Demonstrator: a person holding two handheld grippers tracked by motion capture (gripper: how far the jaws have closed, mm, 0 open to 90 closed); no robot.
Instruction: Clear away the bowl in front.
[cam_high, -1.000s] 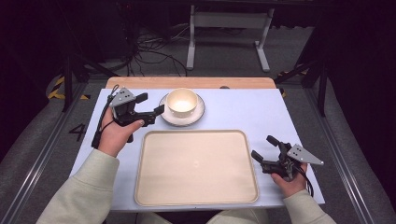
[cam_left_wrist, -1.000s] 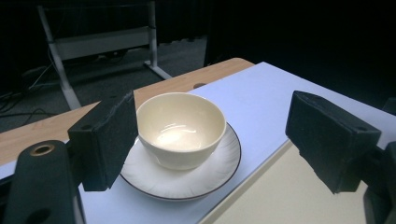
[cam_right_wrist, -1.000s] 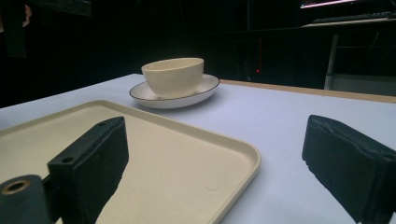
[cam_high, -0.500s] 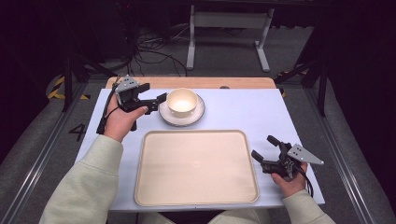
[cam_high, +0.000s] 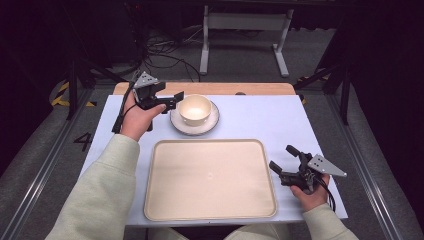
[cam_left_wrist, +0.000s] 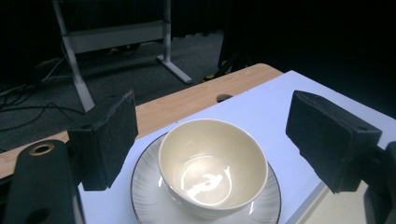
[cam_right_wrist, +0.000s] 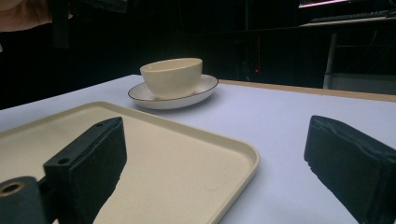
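A cream bowl (cam_high: 195, 109) sits on a white saucer (cam_high: 212, 125) at the back middle of the blue-white table. My left gripper (cam_high: 172, 101) is open just left of the bowl, its jaws pointing at it and apart from it. In the left gripper view the bowl (cam_left_wrist: 212, 163) and saucer (cam_left_wrist: 149, 198) lie ahead, between the spread jaws of the left gripper (cam_left_wrist: 219, 135). My right gripper (cam_high: 281, 157) rests open at the front right, beside the right edge of the beige tray (cam_high: 210, 200). In the right gripper view, past the open right gripper (cam_right_wrist: 224, 172), I see the tray's corner (cam_right_wrist: 140, 154) and the bowl (cam_right_wrist: 172, 77) farther off.
A wooden strip (cam_high: 260, 88) runs along the table's far edge. Beyond it stand a metal frame (cam_high: 245, 22) and cables on the dark floor. Bare table (cam_high: 265, 117) lies right of the saucer.
The left gripper has moved away from the person and slightly left, ending level with the bowl's left side. The right gripper has not moved.
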